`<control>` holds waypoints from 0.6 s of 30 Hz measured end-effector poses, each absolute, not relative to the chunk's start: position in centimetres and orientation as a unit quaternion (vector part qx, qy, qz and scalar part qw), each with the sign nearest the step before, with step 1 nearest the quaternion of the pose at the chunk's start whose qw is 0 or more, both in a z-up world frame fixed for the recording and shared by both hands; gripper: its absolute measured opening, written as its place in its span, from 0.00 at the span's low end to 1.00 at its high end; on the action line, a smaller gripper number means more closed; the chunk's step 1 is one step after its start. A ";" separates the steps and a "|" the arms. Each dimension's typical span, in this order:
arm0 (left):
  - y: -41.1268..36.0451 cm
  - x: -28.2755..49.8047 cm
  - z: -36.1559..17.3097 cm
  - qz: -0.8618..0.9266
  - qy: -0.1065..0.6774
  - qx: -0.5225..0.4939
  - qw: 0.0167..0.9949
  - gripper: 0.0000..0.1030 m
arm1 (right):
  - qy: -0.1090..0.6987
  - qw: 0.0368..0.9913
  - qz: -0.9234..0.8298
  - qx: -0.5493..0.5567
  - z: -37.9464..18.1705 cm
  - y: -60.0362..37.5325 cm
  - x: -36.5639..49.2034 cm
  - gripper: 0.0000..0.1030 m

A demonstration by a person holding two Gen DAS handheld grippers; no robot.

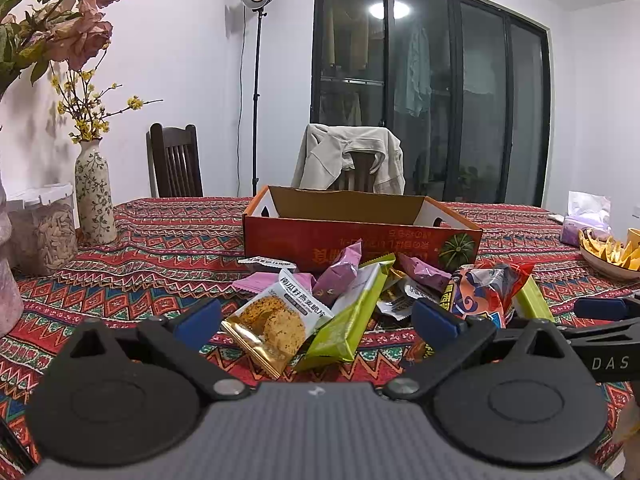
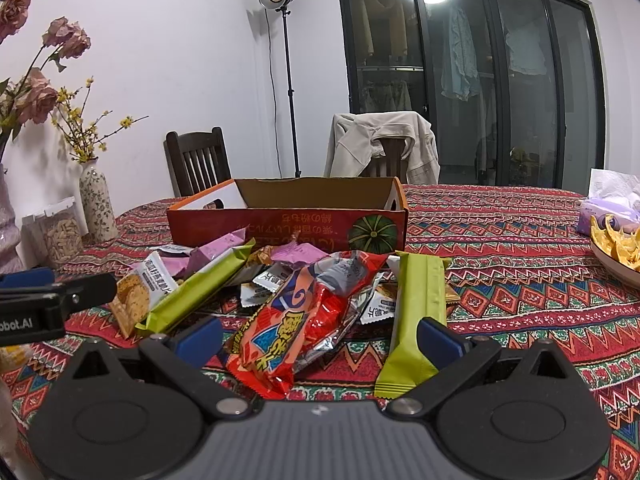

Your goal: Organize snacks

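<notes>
Only my right view shows the second green bar (image 2: 416, 312); both claws gape, box (image 1: 360, 236) beyond.

"DAS" on right hand-held gripper (image 1: 600, 312), "bot.AI" on left hand-held gripper (image 2: 56, 296)

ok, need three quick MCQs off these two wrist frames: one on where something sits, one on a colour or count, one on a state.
1. Where does the snack pile lie relative to the cardboard box?
A. inside it
B. on the tablecloth in front of it
C. behind it

2. How many long green wrappers show in the right wrist view?
A. one
B. two
C. four

3. What state is the right gripper in?
A. open, holding nothing
B. shut on a packet
C. out of view

Answers: 1 B, the packets lie on the tablecloth at the box's near wall. 2 B, one green wrapper left, another right. 3 A, its fingers stand wide apart around the red packet.
</notes>
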State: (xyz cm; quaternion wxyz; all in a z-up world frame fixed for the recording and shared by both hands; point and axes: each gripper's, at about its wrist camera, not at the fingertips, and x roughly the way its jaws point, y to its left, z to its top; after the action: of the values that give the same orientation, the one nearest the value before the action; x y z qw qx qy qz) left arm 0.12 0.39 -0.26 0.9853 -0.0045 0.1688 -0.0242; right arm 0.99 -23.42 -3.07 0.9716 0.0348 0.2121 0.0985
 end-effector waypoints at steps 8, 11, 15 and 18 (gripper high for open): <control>0.5 0.1 -0.4 -0.023 0.169 -0.007 0.985 1.00 | 0.213 0.972 0.099 0.033 -3.1 -23.3 1.0 1.00; 0.6 0.1 -0.3 -0.024 0.170 -0.008 0.985 1.00 | 0.213 0.971 0.099 0.033 -3.1 -23.3 1.0 1.00; 0.6 0.1 -0.3 -0.024 0.170 -0.009 0.985 1.00 | 0.213 0.971 0.100 0.032 -3.2 -23.4 0.9 1.00; 0.6 0.1 -0.3 -0.024 0.170 -0.009 0.985 1.00 | 0.214 0.971 0.099 0.032 -3.2 -23.4 0.9 1.00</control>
State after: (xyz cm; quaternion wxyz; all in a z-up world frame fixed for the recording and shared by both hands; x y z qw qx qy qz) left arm 0.08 0.62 -0.34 0.9851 -0.0088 0.1699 -0.0244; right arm 0.90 -23.36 -3.17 0.9713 0.0320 0.2139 0.0993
